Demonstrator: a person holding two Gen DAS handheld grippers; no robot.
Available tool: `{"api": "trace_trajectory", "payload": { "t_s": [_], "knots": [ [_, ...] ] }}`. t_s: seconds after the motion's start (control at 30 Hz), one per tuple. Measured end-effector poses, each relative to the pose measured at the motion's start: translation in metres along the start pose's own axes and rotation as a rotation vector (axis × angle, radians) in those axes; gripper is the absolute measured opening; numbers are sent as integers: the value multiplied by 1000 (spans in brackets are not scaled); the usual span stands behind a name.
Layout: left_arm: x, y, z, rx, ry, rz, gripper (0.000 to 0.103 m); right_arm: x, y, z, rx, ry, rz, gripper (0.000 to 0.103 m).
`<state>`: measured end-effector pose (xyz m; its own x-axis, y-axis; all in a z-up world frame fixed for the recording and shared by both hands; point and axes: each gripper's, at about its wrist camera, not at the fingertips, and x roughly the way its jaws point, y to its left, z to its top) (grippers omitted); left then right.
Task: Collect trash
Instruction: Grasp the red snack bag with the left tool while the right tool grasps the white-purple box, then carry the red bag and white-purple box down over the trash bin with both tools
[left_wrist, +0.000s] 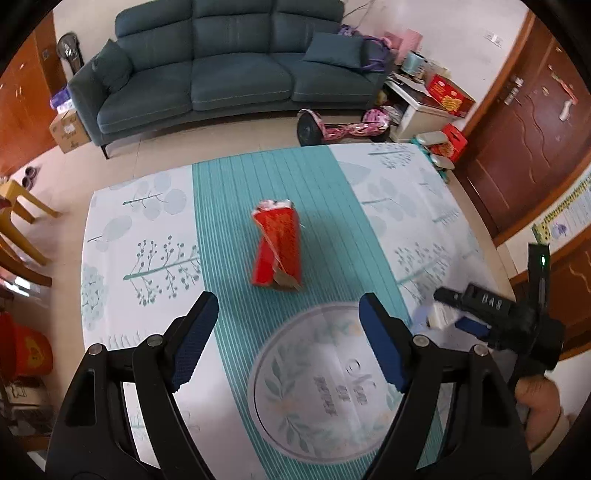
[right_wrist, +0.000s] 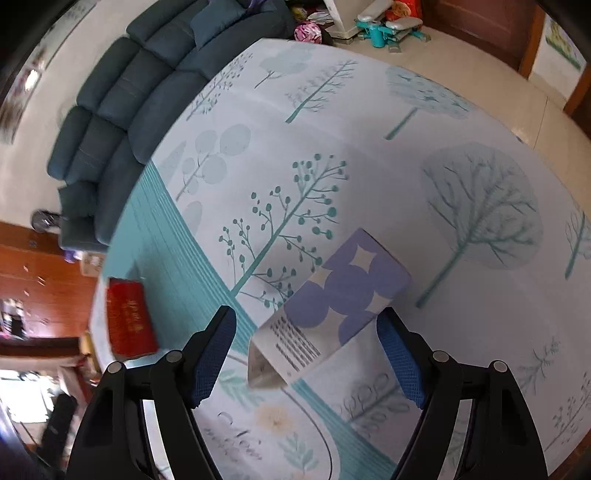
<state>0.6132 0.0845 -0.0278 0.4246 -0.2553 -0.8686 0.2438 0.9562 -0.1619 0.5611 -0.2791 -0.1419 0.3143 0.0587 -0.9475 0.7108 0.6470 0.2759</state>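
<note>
A crushed red carton (left_wrist: 277, 247) lies on the teal striped band of the tablecloth (left_wrist: 147, 229), a short way beyond my left gripper (left_wrist: 288, 306), which is open and empty. A purple-and-white box (right_wrist: 343, 306) lies tilted on the cloth, its printed white end reaching in between the fingers of my right gripper (right_wrist: 306, 315). That gripper is open and its pads stand clear of the box. The red carton (right_wrist: 129, 321) shows at the left of the right wrist view. In the left wrist view the right gripper (left_wrist: 456, 312) hovers over the box (left_wrist: 439, 315) at the table's right side.
Behind the table stands a dark teal sofa (left_wrist: 229, 74), with a pink hoverboard (left_wrist: 343, 127) on the floor before it. A white cabinet (left_wrist: 421, 110) with red boxes and a wooden door (left_wrist: 524, 129) are at right. Yellow stools (left_wrist: 26, 210) stand at left.
</note>
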Motion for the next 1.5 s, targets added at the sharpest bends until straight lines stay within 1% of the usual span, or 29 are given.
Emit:
{"api": "trace_trajectory", "payload": {
  "t_s": [0.03,0.07,0.1,0.13,0.17,0.2,0.23,0.33,0.47,0.5,0.63,0.77,0.8,0.83,0.87,0.9,0.93,1.0,1.07,1.2,1.3,1.37,1.5],
  "knots": [
    [7,4,5,-16,7,-2,76,4,5,0,-21,-2,-18,74],
    [12,7,8,-28,13,-3,76,6,11,0,-45,-10,-44,72],
    [19,10,12,-41,23,-4,76,6,15,0,-66,-20,-57,65],
    [25,12,15,-50,32,-2,76,5,20,-2,-93,-27,-65,54],
    [33,14,19,-58,44,-1,76,5,22,-3,-109,-33,-69,51],
    [42,17,23,-64,60,-2,76,6,24,-3,-127,-34,-62,46],
    [49,18,26,-66,69,-1,76,6,25,-4,-144,-37,-62,44],
    [68,18,34,-63,91,18,76,3,25,-7,-174,-45,-59,40],
    [95,16,42,-40,129,61,76,-1,20,-10,-169,-43,-31,37],
    [101,16,43,-38,139,67,76,-3,18,-12,-169,-41,-24,34],
    [131,16,48,-28,201,88,76,-6,12,-20,-169,-34,-1,34],
    [151,9,48,-6,242,86,76,-12,6,-30,-173,-25,18,34],
    [154,7,47,-4,249,83,75,-14,4,-31,-171,-25,22,34],
    [159,5,46,-2,259,80,69,-16,-1,-34,-167,-25,30,34],
    [165,3,44,-2,278,71,48,-18,-4,-36,-162,-25,36,34],
    [167,1,43,0,281,72,47,-19,-5,-37,-156,-26,43,34],
    [166,-3,41,7,264,79,46,-23,-10,-39,-148,-27,52,34],
    [164,-9,37,16,257,64,45,-30,-16,-42,-140,-32,66,34],
    [157,-18,28,43,245,66,43,-39,-23,-47,-130,-40,89,34],
    [138,-38,4,94,250,51,42,-54,-37,-54,-112,-44,125,34],
    [115,-59,-22,146,256,33,42,-71,-53,-65,-97,-40,157,34],
    [96,-74,-40,171,255,6,42,-83,-68,-74,-88,-23,191,34],
    [59,-94,-71,182,252,-39,42,-108,-99,-98,-77,-2,232,34]
  ]
}}
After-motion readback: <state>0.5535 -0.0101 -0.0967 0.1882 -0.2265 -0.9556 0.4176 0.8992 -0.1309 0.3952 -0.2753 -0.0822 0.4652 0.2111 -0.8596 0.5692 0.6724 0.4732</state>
